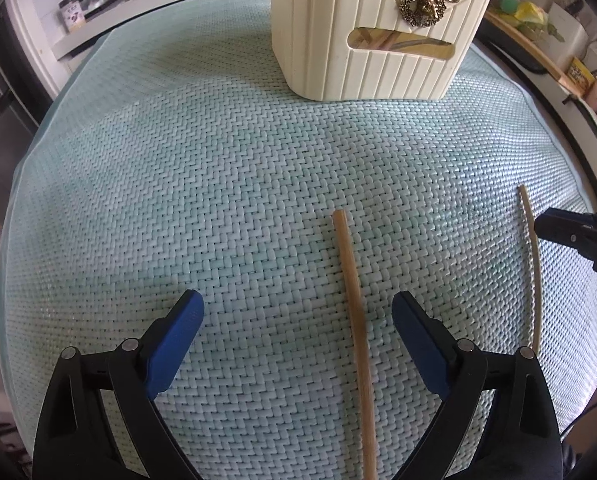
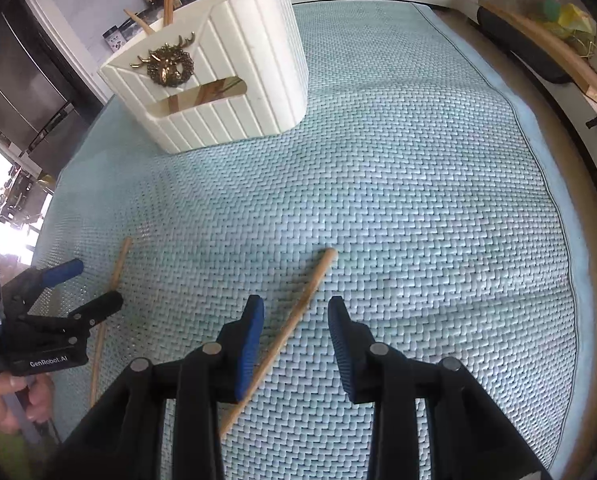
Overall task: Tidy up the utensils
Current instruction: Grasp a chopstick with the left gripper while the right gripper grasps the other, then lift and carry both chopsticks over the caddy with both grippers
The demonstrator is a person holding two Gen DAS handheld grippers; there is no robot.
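While two chopsticks lie on the mat before the holder, each is straddled lengthwise: one chopstick by the wide-open, empty left hand-held gripper, the other chopstick by the part-open, empty right hand-held gripper.

right gripper fingers apart | chopstick between | holder beyond

Left gripper body: white lettering "GenRobot.AI".
Jar label: print too small to read.
Other readable text: none.
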